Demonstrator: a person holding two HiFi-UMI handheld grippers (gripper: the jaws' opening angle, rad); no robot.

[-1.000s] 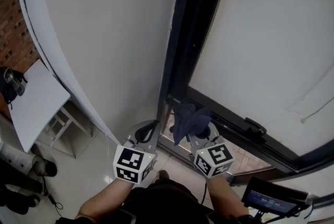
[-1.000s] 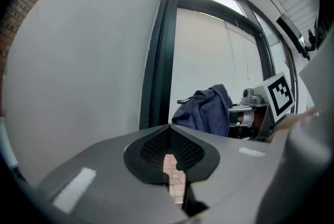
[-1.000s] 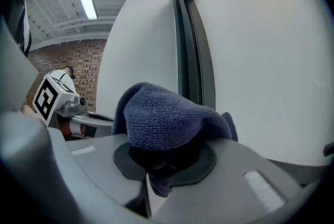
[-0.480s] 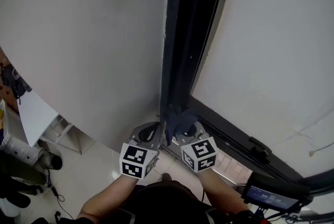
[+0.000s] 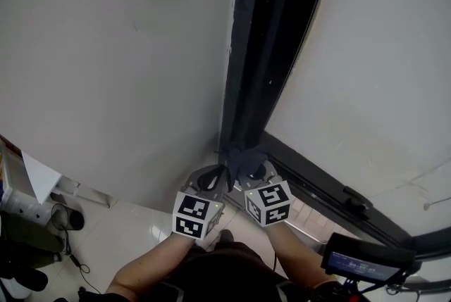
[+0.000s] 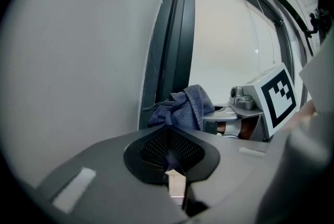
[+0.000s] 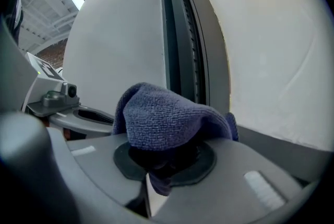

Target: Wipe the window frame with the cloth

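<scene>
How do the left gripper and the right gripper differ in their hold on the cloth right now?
The right gripper has a thick fold of the blue cloth bunched over its fingers; the left gripper seems to pinch only a thin corner. The right gripper sits in front of the dark window frame; the left gripper is beside it, nearer the white wall. Both are shut, side by side at the frame's foot.

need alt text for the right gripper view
The right tongs are shut on a bunched dark blue microfibre cloth, in front of the dark vertical window frame. The left tongs show beside it at left.
</scene>
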